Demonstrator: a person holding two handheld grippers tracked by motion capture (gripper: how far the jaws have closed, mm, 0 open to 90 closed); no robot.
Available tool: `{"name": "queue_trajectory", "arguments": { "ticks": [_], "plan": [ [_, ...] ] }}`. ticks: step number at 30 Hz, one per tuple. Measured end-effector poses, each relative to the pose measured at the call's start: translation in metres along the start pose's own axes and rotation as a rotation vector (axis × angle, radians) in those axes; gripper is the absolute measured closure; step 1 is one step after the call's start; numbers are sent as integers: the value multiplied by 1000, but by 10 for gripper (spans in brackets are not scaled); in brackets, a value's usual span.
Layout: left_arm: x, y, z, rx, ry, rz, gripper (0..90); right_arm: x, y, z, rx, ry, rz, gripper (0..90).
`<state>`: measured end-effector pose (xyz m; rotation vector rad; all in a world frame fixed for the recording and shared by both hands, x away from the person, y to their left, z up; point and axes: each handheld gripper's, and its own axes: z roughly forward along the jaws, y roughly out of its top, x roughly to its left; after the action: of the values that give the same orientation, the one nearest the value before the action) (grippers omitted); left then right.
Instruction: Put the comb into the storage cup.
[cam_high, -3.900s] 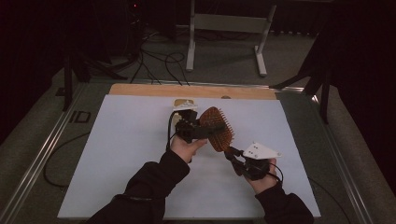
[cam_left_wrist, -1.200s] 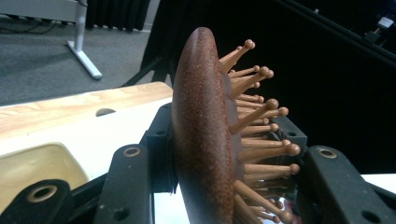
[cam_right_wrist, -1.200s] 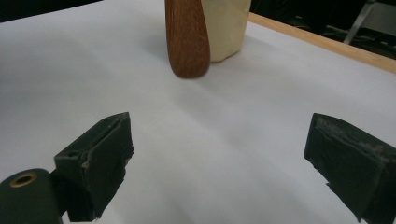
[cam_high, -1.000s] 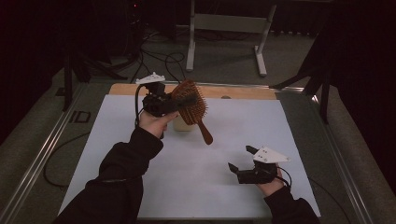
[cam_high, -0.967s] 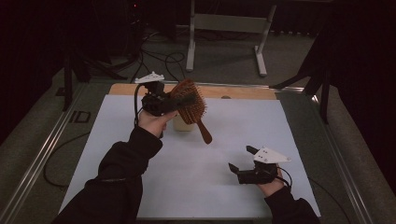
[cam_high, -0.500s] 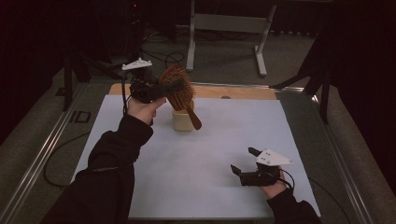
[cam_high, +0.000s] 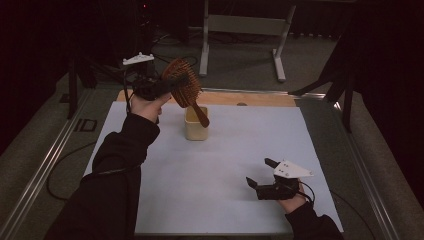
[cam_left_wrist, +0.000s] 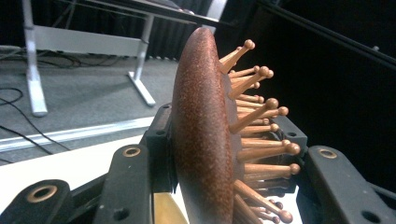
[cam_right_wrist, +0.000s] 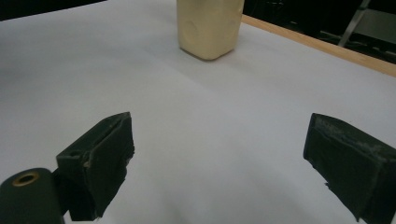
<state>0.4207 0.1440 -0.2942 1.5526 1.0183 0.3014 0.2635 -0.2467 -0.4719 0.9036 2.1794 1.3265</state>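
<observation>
My left gripper (cam_high: 172, 84) is raised above the table's far left, shut on the head of a brown wooden hairbrush (cam_high: 184, 89). The brush handle slants down to the right, its tip over a cream cup (cam_high: 196, 126). In the left gripper view the brush (cam_left_wrist: 205, 140) stands edge-on between the jaws, pins pointing right. My right gripper (cam_high: 261, 173) rests low near the front right of the white sheet (cam_high: 220, 170), open with nothing between its pads (cam_right_wrist: 105, 163). The cup (cam_right_wrist: 208, 25) stands ahead of it in the right gripper view.
A wooden strip (cam_high: 260, 98) runs along the sheet's far edge. Metal rails (cam_high: 45, 170) border the table on the left and right. A metal stand's legs (cam_high: 240, 30) sit on the floor beyond, with cables (cam_high: 60, 165) trailing at the left.
My left hand has carried the brush up and to the left, away from the middle; its handle tip now hangs above the cup. The right gripper has stayed put.
</observation>
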Motion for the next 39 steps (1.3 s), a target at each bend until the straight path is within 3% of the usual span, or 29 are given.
{"name": "queue_trajectory", "arguments": {
  "ticks": [11, 19, 24, 39],
  "plan": [
    [13, 10, 10, -16, 85, 2, 549, 1, -1, 1, 2, 11, -8, 85],
    [22, 3, 22, -15, 98, -26, 549, 1, 0, 0, -2, 12, -13, 85],
    [26, -3, 29, 4, 118, -10, 549, 1, 0, 0, -2, 11, -15, 85],
    [41, -23, 46, 43, 117, -43, 547, 2, -1, 1, 1, 13, -15, 85]
  ]
}}
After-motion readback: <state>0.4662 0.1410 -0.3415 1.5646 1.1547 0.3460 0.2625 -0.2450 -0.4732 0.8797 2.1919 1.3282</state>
